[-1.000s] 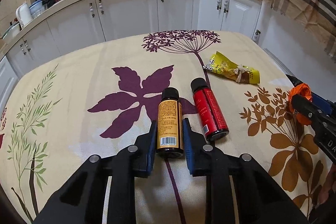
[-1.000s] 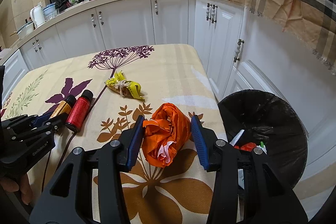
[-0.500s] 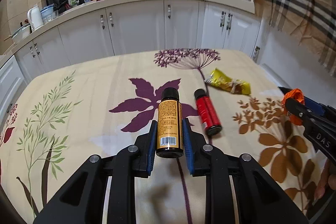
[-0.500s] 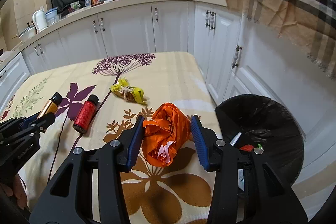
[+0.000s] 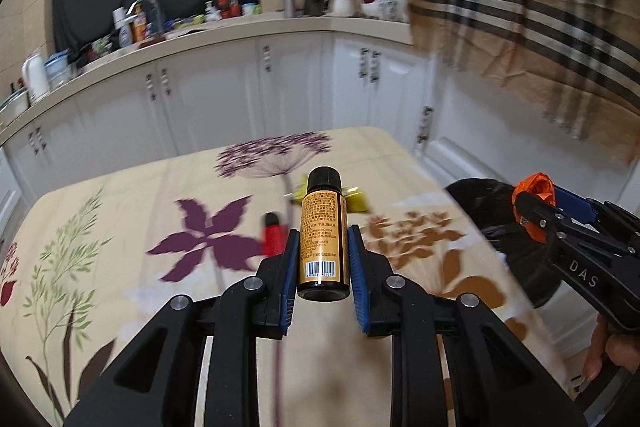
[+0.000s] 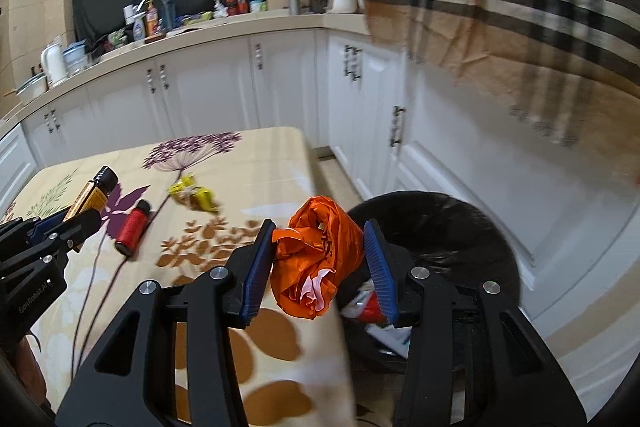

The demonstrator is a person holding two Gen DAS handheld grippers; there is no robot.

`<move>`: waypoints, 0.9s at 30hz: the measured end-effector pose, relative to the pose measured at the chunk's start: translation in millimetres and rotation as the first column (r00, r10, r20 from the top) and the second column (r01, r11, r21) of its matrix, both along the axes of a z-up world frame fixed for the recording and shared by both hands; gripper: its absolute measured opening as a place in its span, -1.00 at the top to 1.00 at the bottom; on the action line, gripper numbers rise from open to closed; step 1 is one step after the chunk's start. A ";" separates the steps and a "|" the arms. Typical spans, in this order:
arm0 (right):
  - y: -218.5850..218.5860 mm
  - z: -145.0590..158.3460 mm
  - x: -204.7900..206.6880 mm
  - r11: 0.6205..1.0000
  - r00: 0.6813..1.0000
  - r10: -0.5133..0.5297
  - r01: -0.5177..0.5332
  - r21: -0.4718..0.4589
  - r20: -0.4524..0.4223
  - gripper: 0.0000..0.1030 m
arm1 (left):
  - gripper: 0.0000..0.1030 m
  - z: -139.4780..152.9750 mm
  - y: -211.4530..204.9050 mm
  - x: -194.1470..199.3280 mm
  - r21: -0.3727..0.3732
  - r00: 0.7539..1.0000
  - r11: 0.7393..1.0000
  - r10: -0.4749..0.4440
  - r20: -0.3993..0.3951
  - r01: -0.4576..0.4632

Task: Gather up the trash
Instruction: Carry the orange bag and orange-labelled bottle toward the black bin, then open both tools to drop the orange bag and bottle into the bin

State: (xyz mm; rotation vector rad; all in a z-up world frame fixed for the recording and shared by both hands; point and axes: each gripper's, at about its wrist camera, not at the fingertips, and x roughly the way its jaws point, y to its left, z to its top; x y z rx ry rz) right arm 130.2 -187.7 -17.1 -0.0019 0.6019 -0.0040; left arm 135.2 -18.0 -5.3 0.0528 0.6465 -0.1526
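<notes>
Trash is in both of my tools at once: my left gripper [image 5: 323, 259] has its blue-padded fingers [image 5: 289, 267] closed narrowly on the small amber bottle with a black cap and orange label [image 5: 323, 239], which I see raised clear of the bench [image 5: 120, 195], cap pointing away from me. My right gripper [image 6: 318, 259] has its fingers set wider, pressed against the sides of a crumpled orange plastic bag [image 6: 320, 259], and I see it hanging over the bench's right edge, just beside the round black-lined trash bin [image 6: 460, 227] on the floor. On the flowered cloth lie a red cylindrical bottle with a black cap [image 6: 132, 227] and, beyond it, a crumpled yellow wrapper [image 6: 192, 193], apart from each other. Some scraps show inside the bin, partly hidden behind my right fingers.
</notes>
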 end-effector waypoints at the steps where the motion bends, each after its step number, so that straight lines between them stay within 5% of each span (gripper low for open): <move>1: -5.6 1.0 -1.5 1.000 1.000 -0.012 0.012 -0.003 0.004 0.15 | 0.52 0.3 -4.9 0.5 -0.001 1.000 1.000 -0.010 0.001 0.010; 13: -72.7 4.5 -7.6 0.989 0.989 -0.148 0.148 -0.011 0.026 0.15 | 0.52 3.4 -87.0 11.2 0.007 0.986 0.987 -0.162 0.032 0.162; 27: -114.4 -8.7 3.7 0.973 0.973 -0.231 0.231 -0.001 0.002 0.15 | 0.52 -15.4 -146.0 38.7 0.043 0.972 0.971 -0.234 0.005 0.233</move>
